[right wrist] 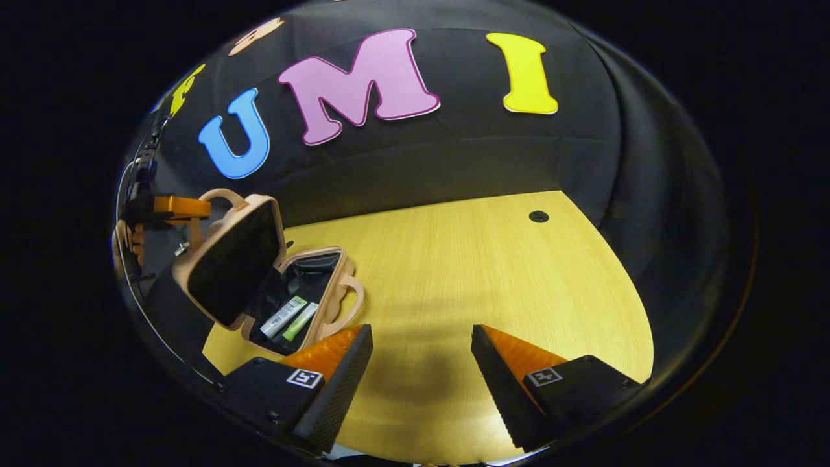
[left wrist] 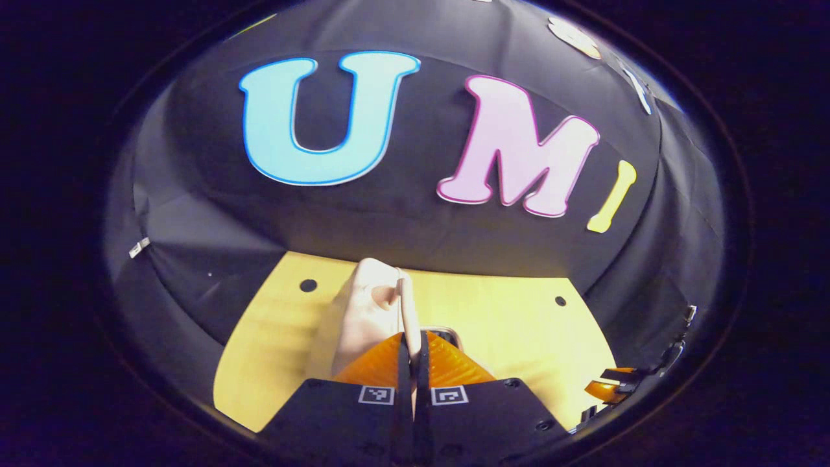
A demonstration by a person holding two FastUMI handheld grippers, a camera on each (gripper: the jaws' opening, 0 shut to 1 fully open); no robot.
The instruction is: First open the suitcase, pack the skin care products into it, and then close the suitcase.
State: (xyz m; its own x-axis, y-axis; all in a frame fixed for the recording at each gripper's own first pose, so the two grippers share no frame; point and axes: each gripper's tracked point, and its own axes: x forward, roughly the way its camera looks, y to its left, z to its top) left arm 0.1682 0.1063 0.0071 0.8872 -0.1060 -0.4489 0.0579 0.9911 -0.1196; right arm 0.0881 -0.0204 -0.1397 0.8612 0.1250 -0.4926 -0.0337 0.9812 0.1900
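Left claw (left wrist: 415, 363) hides suitcase lid (left wrist: 363, 311) edge.

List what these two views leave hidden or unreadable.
- Suitcase interior, right gripper view: the raised lid hides its rear part; two tubes show, their labels too small to read.
- Left gripper view: the left gripper is shut on the lid's edge; its fingers hide the contact.
- Lid, left gripper view: seen edge-on, so the suitcase's contents are hidden.
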